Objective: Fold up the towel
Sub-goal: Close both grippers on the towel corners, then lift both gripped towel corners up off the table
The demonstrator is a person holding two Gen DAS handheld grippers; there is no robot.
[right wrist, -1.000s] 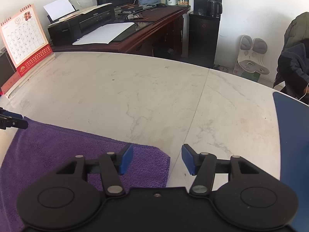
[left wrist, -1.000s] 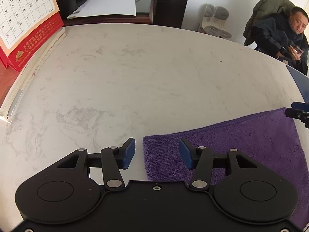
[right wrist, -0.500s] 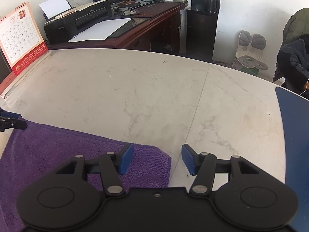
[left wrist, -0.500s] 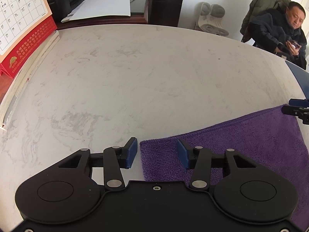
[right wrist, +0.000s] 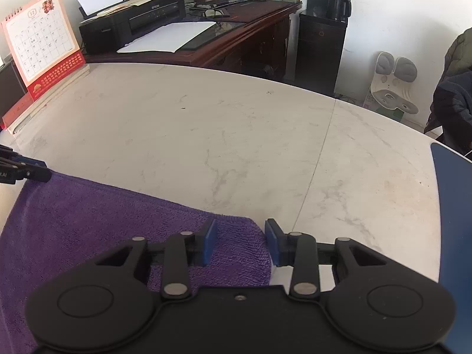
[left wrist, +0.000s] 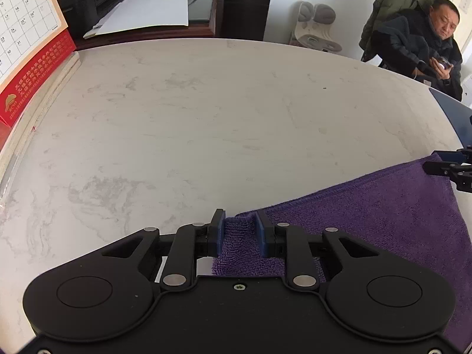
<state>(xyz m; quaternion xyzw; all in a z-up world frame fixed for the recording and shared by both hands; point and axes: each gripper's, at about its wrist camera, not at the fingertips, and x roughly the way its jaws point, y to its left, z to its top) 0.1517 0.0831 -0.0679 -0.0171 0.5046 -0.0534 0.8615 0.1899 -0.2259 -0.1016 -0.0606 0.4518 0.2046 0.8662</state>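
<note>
While towel (left wrist: pixel 368 224) lies flat, both hand-held grippers straddle corners.

A: Anything readable?

B: The white desk calendar with a red base (right wrist: pixel 44 47) shows a "12" in a circle at its top, above a grid of date numbers; in the left wrist view, 25, 26, 30 and 31 can be read.

A: And its red base?

B: Gold Chinese characters, too small to read.

A: Beside the calendar?

B: The black printer (right wrist: pixel 132 20) has a front brand mark, illegible.
</note>
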